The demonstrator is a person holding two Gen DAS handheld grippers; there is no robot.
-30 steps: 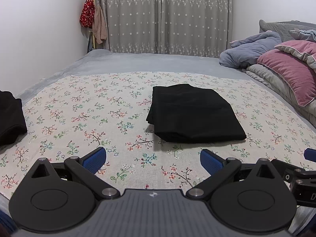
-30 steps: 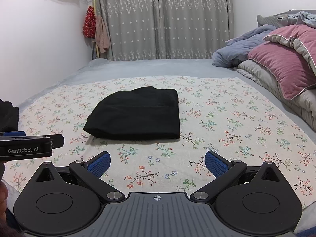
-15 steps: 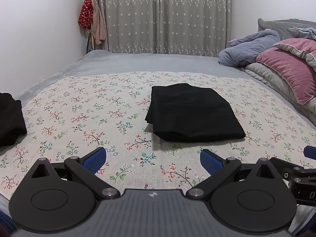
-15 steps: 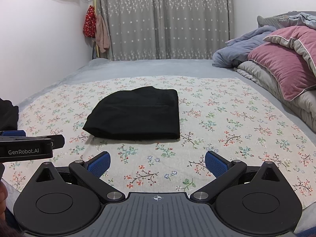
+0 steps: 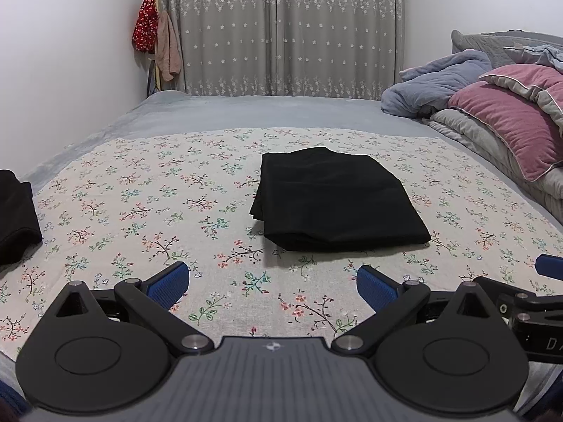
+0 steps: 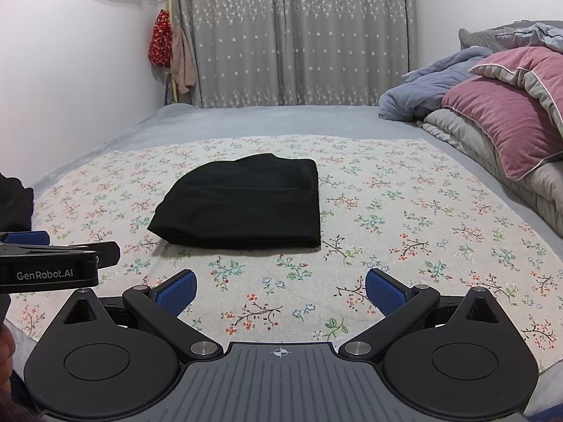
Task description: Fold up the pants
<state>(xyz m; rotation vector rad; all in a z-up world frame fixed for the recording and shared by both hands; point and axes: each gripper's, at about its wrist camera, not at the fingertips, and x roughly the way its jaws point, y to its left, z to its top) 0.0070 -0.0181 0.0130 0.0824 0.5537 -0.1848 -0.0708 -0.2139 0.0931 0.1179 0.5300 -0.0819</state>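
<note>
The black pants (image 5: 334, 200) lie folded into a flat rectangle on the floral sheet (image 5: 140, 211), and they also show in the right wrist view (image 6: 242, 202). My left gripper (image 5: 272, 286) is open and empty, held back from the pants near the bed's front edge. My right gripper (image 6: 280, 290) is open and empty, also short of the pants. The left gripper's body (image 6: 49, 263) shows at the left edge of the right wrist view, and the right gripper's body (image 5: 527, 302) at the right edge of the left wrist view.
Another black garment (image 5: 14, 214) lies at the sheet's left edge. Pink and grey pillows (image 5: 510, 119) and a blue blanket (image 5: 436, 88) are piled on the right. Grey curtains (image 5: 281, 28) hang behind the bed, with clothes (image 5: 155, 38) hung at the left wall.
Both grippers have lifted slightly and stay open. The pants have not moved.
</note>
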